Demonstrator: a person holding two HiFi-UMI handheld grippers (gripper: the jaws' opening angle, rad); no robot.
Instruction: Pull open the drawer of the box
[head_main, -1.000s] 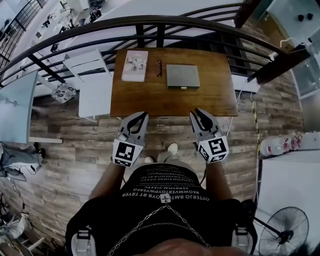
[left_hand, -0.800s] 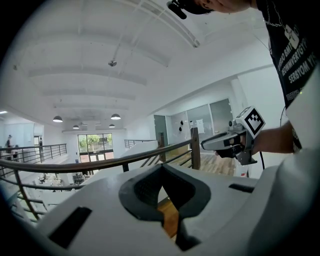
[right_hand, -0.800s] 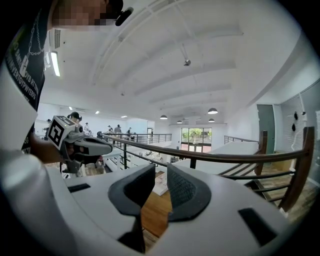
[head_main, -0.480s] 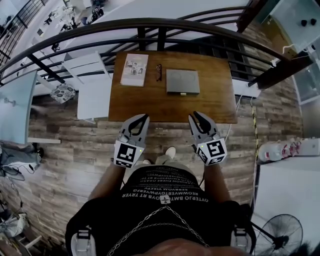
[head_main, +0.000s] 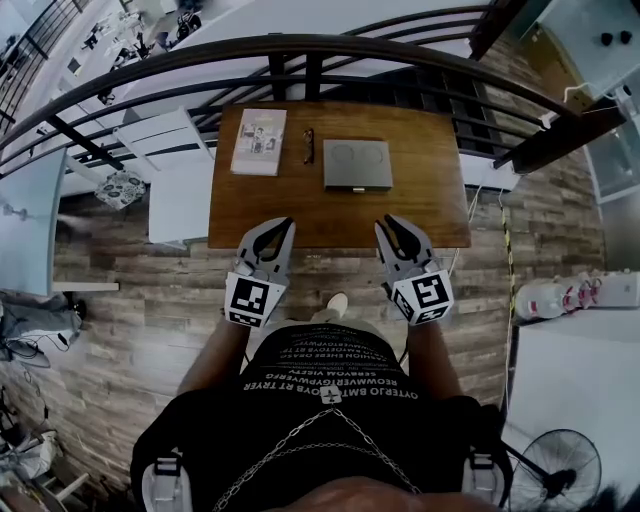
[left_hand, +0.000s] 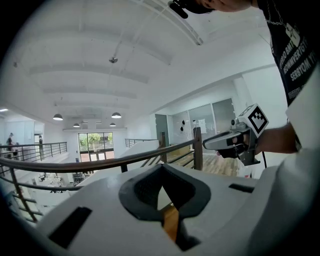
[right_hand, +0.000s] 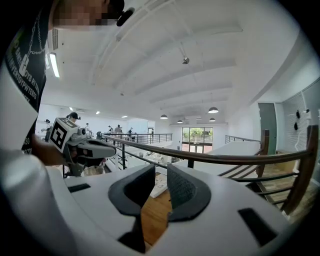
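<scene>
A flat grey box (head_main: 357, 164) lies on the brown wooden table (head_main: 430, 210), right of the middle, with a small drawer pull (head_main: 357, 188) on its near side; the drawer looks closed. My left gripper (head_main: 280, 227) hangs over the table's near edge, left of the box, its tips together and nothing in them (left_hand: 161, 167). My right gripper (head_main: 393, 224) hovers at the near edge just right of the box, jaws slightly apart and empty (right_hand: 161, 172). Neither touches the box. Each gripper view shows the other gripper off to the side.
A booklet (head_main: 259, 141) and a pair of glasses (head_main: 308, 146) lie on the table left of the box. A dark curved railing (head_main: 300, 45) runs behind the table. White furniture (head_main: 180, 190) stands to the left, a fan (head_main: 560, 470) at lower right.
Both grippers have moved forward from over the floor to the table's near edge. The box, booklet and glasses have not moved on the table.
</scene>
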